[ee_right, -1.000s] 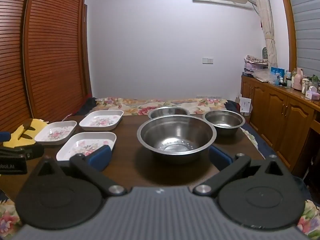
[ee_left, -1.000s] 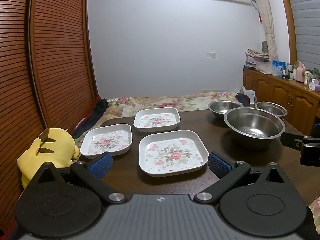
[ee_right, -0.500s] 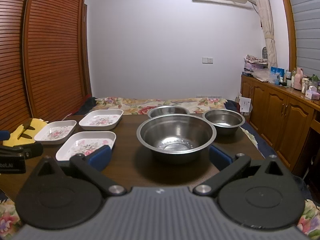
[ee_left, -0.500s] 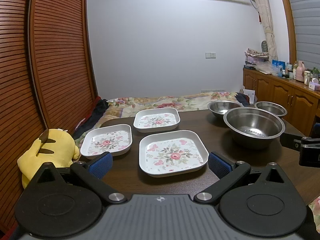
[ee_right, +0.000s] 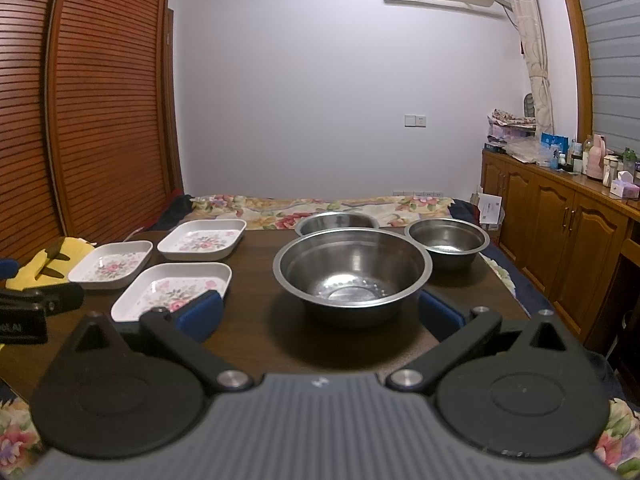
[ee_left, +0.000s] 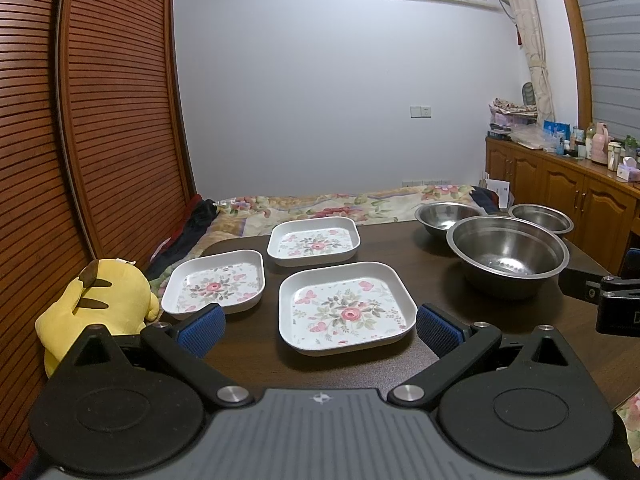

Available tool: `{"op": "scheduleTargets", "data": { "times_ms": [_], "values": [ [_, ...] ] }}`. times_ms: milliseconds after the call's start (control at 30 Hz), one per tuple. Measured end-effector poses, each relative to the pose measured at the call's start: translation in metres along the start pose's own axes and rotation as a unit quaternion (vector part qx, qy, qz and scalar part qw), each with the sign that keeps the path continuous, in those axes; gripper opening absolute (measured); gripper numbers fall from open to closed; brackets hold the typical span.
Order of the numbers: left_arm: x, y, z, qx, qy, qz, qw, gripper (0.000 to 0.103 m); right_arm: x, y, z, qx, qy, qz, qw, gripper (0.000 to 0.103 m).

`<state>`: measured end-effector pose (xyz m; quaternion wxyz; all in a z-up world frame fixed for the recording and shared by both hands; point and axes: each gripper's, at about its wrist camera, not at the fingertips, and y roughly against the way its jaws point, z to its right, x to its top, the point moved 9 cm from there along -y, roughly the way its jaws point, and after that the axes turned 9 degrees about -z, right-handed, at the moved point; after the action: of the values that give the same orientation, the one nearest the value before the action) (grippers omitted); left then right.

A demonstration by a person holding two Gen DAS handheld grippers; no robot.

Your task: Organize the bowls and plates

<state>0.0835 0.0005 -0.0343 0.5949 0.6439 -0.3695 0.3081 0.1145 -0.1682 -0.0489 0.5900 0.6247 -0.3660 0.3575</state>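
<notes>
While both tools hover level and wide open, the left gripper [ee_left: 318,326] faces the nearest floral plate [ee_left: 346,310] just ahead. The right gripper [ee_right: 318,314] frames the large steel bowl [ee_right: 352,272] between its fingers without touching it.

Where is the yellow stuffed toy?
In the left wrist view the yellow stuffed toy sits at the far left, off the table's left edge by the slatted wooden doors, closest to the leftmost flowered plate.
</notes>
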Motion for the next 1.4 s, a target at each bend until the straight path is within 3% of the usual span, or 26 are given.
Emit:
{"op": "scheduleTargets", "data": {
  "times_ms": [1400],
  "values": [
    [0.0017, 0.0063, -0.0015, -0.002, -0.001, 0.002, 1.0000, 0.103, -0.0001, 0.0023, 0.0018, 0.000, -0.004, 0.007, 1.000, 0.103]
  ]
}}
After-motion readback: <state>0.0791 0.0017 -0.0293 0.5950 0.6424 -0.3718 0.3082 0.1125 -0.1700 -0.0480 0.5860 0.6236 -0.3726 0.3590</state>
